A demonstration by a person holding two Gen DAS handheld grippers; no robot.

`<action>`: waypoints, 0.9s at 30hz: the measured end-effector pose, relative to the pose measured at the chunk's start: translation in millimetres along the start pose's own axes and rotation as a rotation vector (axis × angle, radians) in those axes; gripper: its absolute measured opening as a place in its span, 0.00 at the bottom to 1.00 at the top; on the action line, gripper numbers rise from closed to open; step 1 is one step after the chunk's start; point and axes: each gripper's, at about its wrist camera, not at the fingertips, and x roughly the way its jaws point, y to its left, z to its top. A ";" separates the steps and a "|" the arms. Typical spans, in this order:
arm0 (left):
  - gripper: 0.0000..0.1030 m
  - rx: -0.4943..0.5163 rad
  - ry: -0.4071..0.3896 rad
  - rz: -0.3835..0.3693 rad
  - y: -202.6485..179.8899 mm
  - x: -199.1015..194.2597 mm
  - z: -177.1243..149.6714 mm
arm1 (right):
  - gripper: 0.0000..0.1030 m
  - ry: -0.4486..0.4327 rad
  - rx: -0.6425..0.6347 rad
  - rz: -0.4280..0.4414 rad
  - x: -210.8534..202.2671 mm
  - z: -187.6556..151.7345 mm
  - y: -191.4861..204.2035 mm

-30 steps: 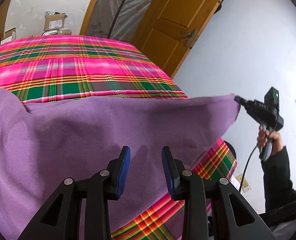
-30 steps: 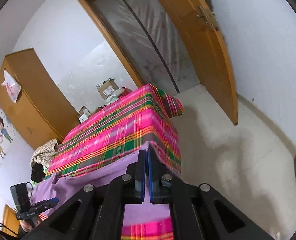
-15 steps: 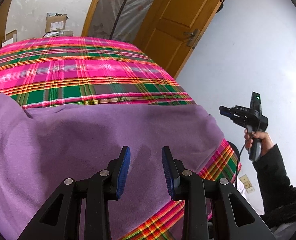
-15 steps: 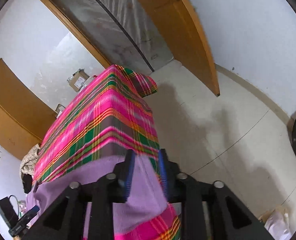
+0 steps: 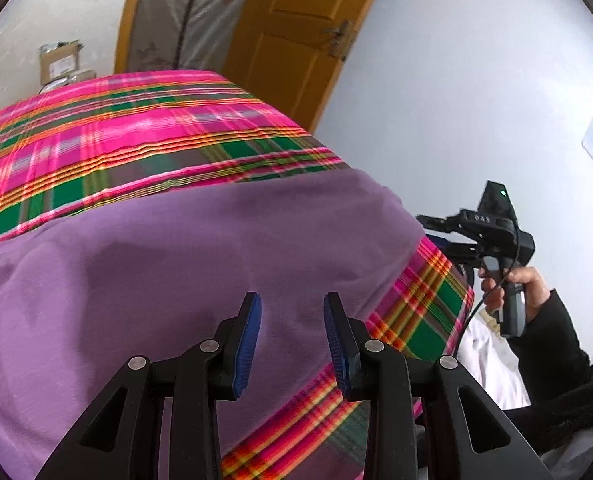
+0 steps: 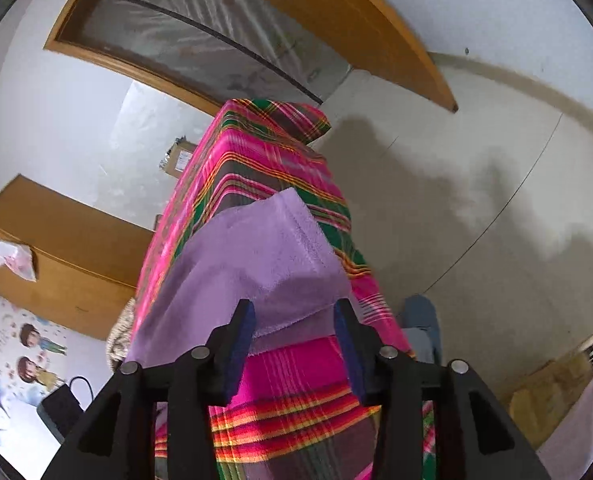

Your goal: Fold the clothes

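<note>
Right hand-held gripper (image 6: pixel 292 344) has just been opening — its jaws stand apart, gripping nothing, with the purple cloth's (image 6: pixel 264 256) corner lying loose beyond them. Left hand-held gripper (image 5: pixel 292 336) hovers released over the same cloth, spread on the plaid-covered table (image 5: pixel 136 128). Cardboard boxes (image 5: pixel 58 62) stand behind — contents unseen.
</note>
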 end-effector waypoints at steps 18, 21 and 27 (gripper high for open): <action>0.46 0.191 0.049 0.052 -43.7 25.5 -8.0 | 0.25 -0.010 0.104 0.090 11.5 10.8 -15.8; 0.40 0.195 0.049 0.064 -44.7 26.0 -7.0 | 0.23 -0.018 0.109 0.089 9.9 11.5 -18.4; 0.40 0.204 0.053 0.083 -47.0 32.9 -3.9 | 0.41 0.020 0.249 0.089 15.3 10.0 -44.6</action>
